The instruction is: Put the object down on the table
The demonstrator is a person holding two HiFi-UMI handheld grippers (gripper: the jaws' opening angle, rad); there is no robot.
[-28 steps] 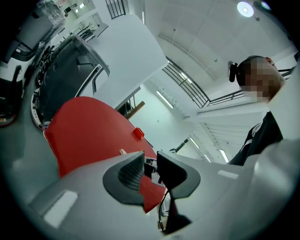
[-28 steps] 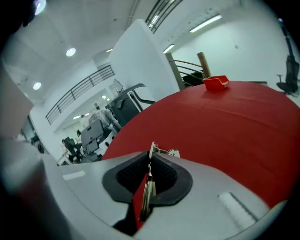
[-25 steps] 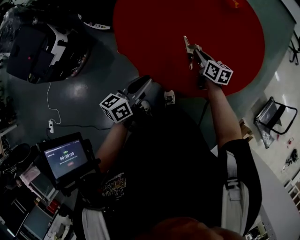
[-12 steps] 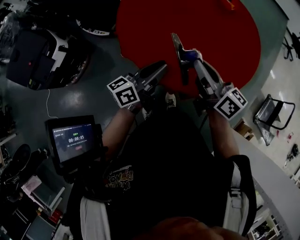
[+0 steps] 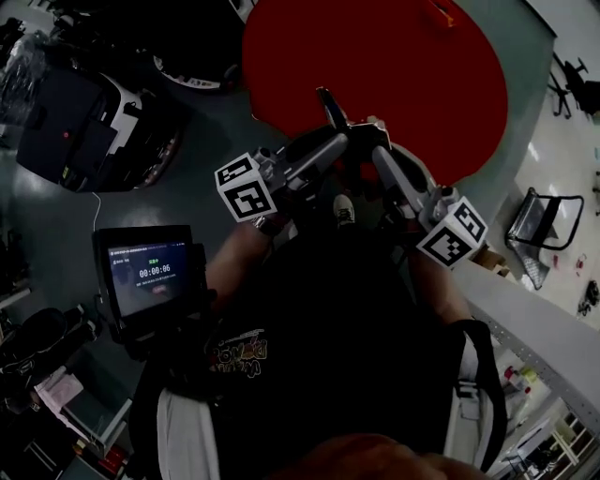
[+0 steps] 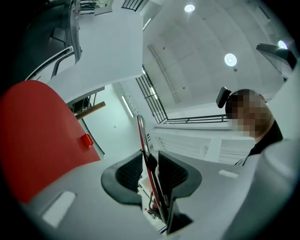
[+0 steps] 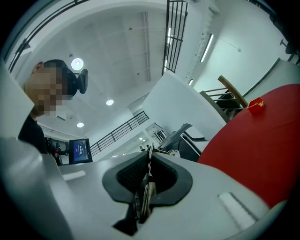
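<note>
In the head view both grippers are raised in front of my chest, above the round red table (image 5: 394, 56), and their tips nearly meet. A thin flat object (image 5: 330, 105) with a red edge sticks up where they meet. The right gripper (image 5: 377, 131) is shut on the object's thin edge (image 7: 149, 161). In the left gripper view the same kind of flat object (image 6: 146, 150) runs lengthwise between the jaws of the left gripper (image 5: 343, 141). Those jaws stand wider than the object is thick, and it lies nearer the right pad.
A dark vehicle-like machine (image 5: 84, 122) stands on the green floor at the left. A monitor on a stand (image 5: 150, 274) is close to my left elbow. A small orange item (image 5: 441, 14) lies at the far side of the red table. A folding chair (image 5: 539, 225) is at the right.
Both grippers rose and tilted upward. The right one swung left and back toward the left one, so their tips now meet with the flat object between them.
</note>
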